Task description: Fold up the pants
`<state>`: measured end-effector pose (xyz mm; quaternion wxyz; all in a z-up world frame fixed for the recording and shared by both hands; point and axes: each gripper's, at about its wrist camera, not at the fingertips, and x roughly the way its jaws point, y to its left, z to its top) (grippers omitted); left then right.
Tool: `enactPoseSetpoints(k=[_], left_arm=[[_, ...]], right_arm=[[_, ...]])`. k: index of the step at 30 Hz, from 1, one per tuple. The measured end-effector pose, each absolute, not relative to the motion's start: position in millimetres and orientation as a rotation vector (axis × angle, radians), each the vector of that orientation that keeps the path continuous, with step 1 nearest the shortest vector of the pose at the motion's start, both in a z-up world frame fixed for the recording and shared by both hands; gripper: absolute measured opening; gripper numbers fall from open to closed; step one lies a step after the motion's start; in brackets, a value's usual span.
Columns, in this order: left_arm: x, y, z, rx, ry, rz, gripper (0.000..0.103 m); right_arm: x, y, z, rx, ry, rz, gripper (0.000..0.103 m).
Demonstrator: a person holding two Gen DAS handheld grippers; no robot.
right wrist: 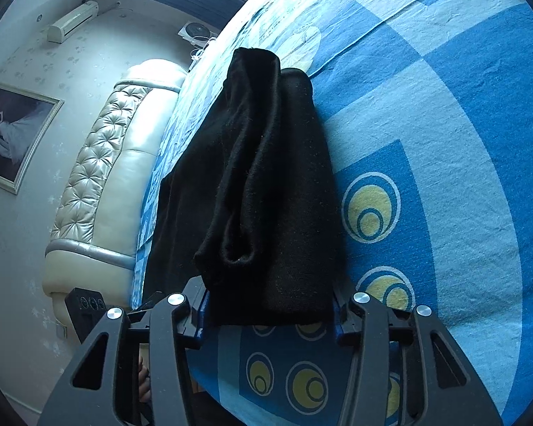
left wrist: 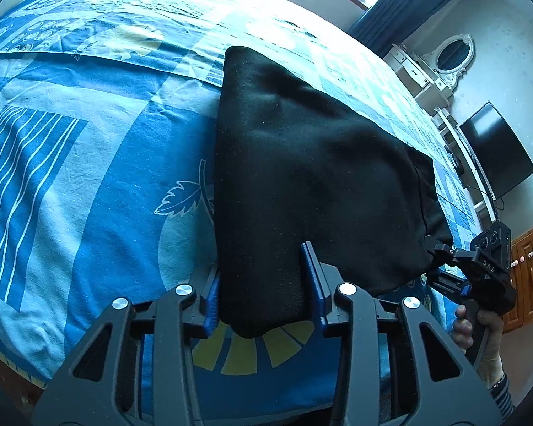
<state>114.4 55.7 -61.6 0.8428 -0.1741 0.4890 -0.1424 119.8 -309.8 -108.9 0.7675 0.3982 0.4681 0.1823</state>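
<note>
Black pants (left wrist: 302,163) lie folded on the blue patterned bed sheet (left wrist: 89,142). My left gripper (left wrist: 263,284) is open, its blue-padded fingers (left wrist: 314,277) standing either side of the near end of the fabric. The right gripper's body shows at the pants' right corner in the left wrist view (left wrist: 479,266). In the right wrist view the pants (right wrist: 266,177) run away from me in bunched layers. My right gripper (right wrist: 270,305) is open around their near end, the fingertips mostly hidden by cloth.
The bed sheet (right wrist: 444,142) spreads wide to the right. A padded white headboard (right wrist: 99,177) stands at the left. A dresser with an oval mirror (left wrist: 451,56), a dark TV (left wrist: 497,149) and wooden cabinets (left wrist: 529,266) line the far wall.
</note>
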Motion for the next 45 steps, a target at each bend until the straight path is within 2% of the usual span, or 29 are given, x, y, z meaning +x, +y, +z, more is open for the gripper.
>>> enactPoseSetpoints(k=[13,39,41,42,44,45], left_arm=[[112.6,57.0,-57.5,-0.34,1.022,-0.273,0.034],[104.1,64.1,-56.7,-0.353,1.022,-0.269,0.035],[104.2,64.8,-56.3,-0.346,1.017,-0.271,0.042],[104.0,65.0,-56.3,-0.338,1.014,-0.266,0.045],[102.2,65.7,-55.4,-0.325,0.998,-0.267,0.061],[100.9,65.8,-54.7,-0.32,0.989,-0.267,0.065]], right_arm=[[115.5,-307.7,-104.6,0.865,1.011,0.402,0.046],[116.4,-309.8,-109.2,0.89,1.022,0.423,0.046],[116.4,-312.6,-112.5,0.915,1.023,0.425,0.05],[116.4,-313.4,-113.6,0.934,1.02,0.43,0.056],[116.5,-312.9,-112.7,0.95,1.011,0.443,0.063],[116.6,-311.4,-111.1,0.947,1.008,0.449,0.068]])
